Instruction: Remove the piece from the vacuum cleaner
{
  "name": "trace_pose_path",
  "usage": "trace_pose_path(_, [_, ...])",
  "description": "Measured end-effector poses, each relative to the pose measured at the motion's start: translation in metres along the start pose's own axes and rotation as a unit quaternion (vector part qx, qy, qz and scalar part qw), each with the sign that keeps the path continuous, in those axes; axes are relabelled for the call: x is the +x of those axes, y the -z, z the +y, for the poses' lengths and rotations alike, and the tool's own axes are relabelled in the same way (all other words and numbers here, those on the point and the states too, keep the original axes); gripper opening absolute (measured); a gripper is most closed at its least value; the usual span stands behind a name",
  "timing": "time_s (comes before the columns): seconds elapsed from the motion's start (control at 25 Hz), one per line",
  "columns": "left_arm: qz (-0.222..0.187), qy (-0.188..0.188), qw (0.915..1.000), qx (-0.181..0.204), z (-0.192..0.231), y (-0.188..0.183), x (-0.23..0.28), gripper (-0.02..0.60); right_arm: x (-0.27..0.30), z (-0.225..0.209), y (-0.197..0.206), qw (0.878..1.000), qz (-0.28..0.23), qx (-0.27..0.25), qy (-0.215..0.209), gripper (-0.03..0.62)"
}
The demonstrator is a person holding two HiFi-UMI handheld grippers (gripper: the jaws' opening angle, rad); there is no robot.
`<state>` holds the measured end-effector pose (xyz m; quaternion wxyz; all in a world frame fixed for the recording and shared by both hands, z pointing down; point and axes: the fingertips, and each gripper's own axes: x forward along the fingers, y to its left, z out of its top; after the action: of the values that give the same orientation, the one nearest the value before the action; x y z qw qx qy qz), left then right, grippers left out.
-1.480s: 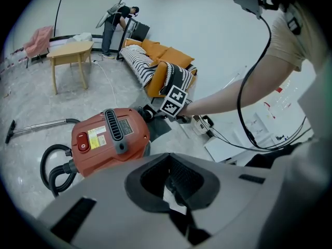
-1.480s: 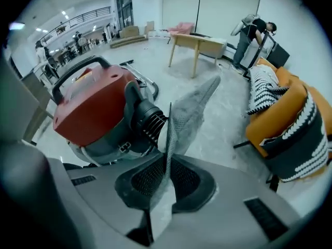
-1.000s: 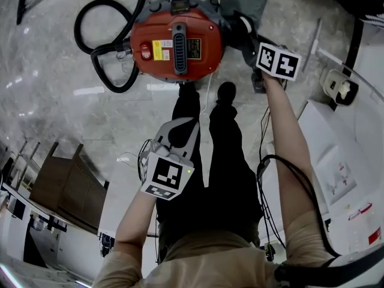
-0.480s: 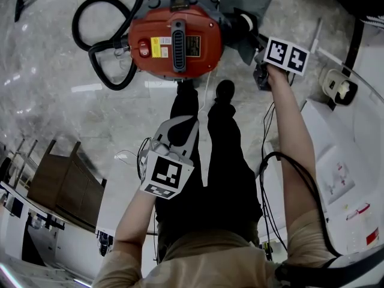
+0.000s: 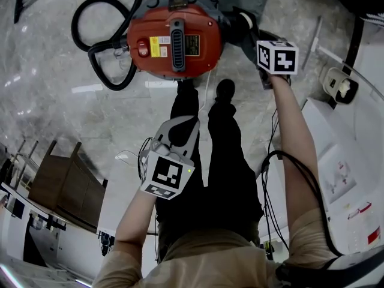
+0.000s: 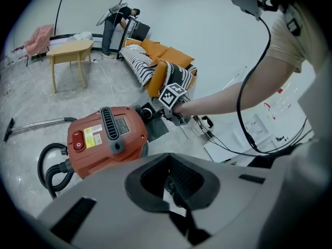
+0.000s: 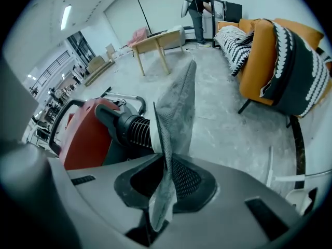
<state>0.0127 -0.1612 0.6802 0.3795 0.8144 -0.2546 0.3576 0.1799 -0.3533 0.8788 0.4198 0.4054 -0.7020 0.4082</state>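
Note:
A red vacuum cleaner (image 5: 174,38) stands on the marble floor just beyond the person's shoes, its black hose (image 5: 96,41) looped at its left. At its right side a black ribbed collar (image 7: 136,130) carries a grey fabric dust bag (image 7: 176,108). My right gripper (image 5: 255,41) reaches down to that side and is shut on the bag's edge; the cloth runs straight between its jaws. In the left gripper view the same gripper (image 6: 158,110) shows beside the vacuum (image 6: 104,139). My left gripper (image 5: 183,123) hangs back over the person's legs, shut, with nothing in it.
A metal wand (image 6: 36,123) lies on the floor left of the vacuum. Behind stand a wooden table (image 6: 70,53) and an orange sofa (image 7: 280,51), with a person (image 6: 116,25) far back. White boards and cables (image 5: 336,161) lie at the right.
My right gripper has rolled about its own axis, so its marker cube now shows one face instead of two. The left gripper has stayed where it was.

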Motion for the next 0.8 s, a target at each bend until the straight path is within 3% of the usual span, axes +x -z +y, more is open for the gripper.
trace_pose_path(0.12, [0.003,-0.004,1.0,-0.001,0.003,0.002,-0.002,-0.005,0.001,0.0,0.0,1.0,0.002,-0.024,0.008,0.048])
trace_pose_path(0.28, [0.002,-0.005,1.0,0.0,0.003,0.003,-0.002,-0.005,0.001,-0.003,0.0,0.992,0.014,-0.117,0.038,0.046])
trace_pose_path(0.36, [-0.001,-0.004,1.0,0.0,0.002,0.002,-0.002,-0.005,0.002,-0.007,0.0,0.989,0.017,-0.14,0.051,0.046])
trace_pose_path(0.56, [0.001,-0.002,1.0,-0.005,-0.001,0.007,-0.002,-0.005,-0.005,-0.04,0.0,0.988,0.029,-0.121,0.093,0.031])
trace_pose_path(0.8, [0.003,0.003,1.0,-0.004,-0.005,0.01,0.005,-0.005,-0.012,-0.038,0.007,0.991,0.019,-0.117,0.066,0.031])
